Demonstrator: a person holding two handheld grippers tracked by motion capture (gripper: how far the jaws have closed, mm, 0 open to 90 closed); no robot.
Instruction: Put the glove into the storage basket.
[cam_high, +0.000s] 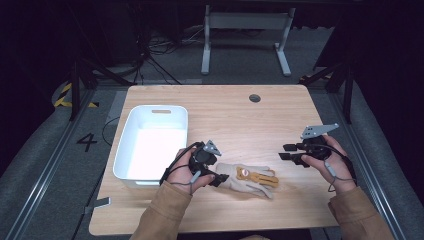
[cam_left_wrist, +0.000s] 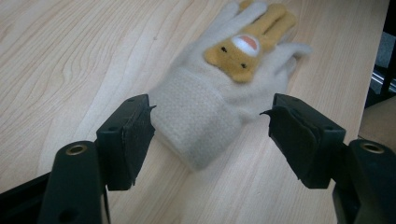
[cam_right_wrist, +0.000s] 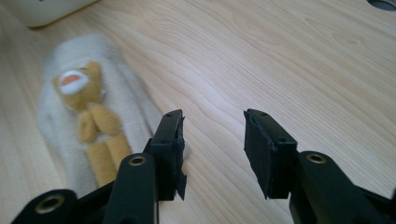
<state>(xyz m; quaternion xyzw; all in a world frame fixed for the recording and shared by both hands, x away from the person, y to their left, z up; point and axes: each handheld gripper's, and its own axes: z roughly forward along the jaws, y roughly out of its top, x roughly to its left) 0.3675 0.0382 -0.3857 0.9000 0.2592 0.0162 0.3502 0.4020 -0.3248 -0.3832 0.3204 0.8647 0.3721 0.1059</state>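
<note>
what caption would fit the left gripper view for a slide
Open left gripper straddles the knitted cuff of a cream glove with a bear face, lying on the wooden table.

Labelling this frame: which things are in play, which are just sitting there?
In play, likely:
glove, its cuff between the open left gripper jaws
right gripper, open, beside the glove

Lying about:
white bin
table

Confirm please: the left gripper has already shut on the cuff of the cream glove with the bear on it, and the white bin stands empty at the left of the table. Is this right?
Not quite. The left gripper is open: in the left gripper view its jaws stand apart on either side of the glove cuff, not clamped on it. The rest holds: the white bin stands empty at the table's left in the high view.
</note>
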